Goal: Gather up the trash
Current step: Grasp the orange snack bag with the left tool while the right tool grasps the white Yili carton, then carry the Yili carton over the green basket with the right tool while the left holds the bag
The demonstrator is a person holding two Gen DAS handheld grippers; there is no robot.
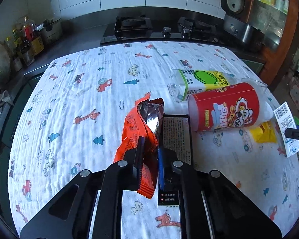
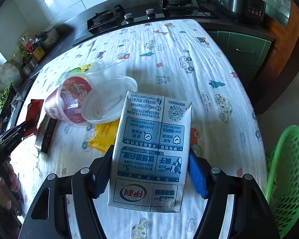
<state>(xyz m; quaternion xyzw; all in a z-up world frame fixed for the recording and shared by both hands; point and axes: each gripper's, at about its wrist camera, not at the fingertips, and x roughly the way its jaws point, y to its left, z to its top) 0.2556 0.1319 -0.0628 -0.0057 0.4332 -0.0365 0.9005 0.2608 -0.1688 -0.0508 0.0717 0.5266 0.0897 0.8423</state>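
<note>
I am holding the left gripper [image 1: 149,159] clamped on an orange wrapper [image 1: 138,137], pinching it low near its crimped end so its torn, foil-lined mouth is standing up clear of the cloth; that low pinch looks chosen to keep the limp film from folding over. The right gripper [image 2: 149,171] is squeezing a milk carton [image 2: 152,151] across its flat faces, blue pads [image 2: 197,175] pressing both sides, which is keeping the box square and lifted off the table. Working outward, a black flat pack [image 1: 176,135] is lying just beside the wrapper on the tablecloth [image 1: 69,103], and a red cup [image 1: 227,107] is lying on its side against a clear bottle with a green and yellow label [image 1: 201,79]; a yellow scrap [image 2: 105,133] is sitting under the cup's mouth. A green basket [image 2: 287,179] is waiting off the table's right edge, near the carton, so I judge that the carton's path is short and unobstructed. The left half of the cloth is giving free room; the stove [image 1: 133,25] is bounding the far edge.
</note>
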